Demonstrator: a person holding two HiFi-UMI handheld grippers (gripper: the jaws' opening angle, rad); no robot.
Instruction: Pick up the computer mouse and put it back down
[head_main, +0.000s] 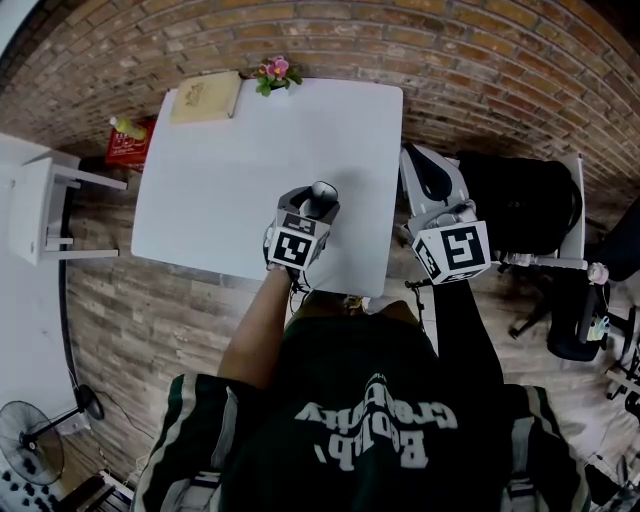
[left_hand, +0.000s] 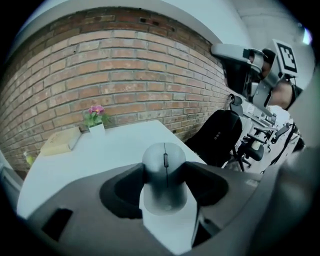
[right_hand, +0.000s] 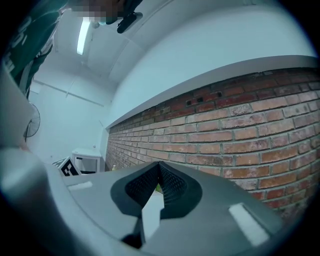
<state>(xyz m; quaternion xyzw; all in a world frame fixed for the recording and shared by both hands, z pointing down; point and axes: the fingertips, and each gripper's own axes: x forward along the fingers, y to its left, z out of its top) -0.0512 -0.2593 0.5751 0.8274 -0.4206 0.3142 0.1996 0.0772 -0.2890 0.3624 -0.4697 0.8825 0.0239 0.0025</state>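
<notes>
Over white table (head_main: 225, 185), left gripper (left_hand: 165, 171) clamping computer mouse (left_hand: 164, 181)

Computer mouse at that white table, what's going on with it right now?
A person holds a gripper in each hand. The left gripper is clamped on the sides of the grey computer mouse over the near right part of the white table; whether the mouse touches the tabletop can't be told. The right gripper is shut and empty, held past the table's right edge, facing the brick wall.
</notes>
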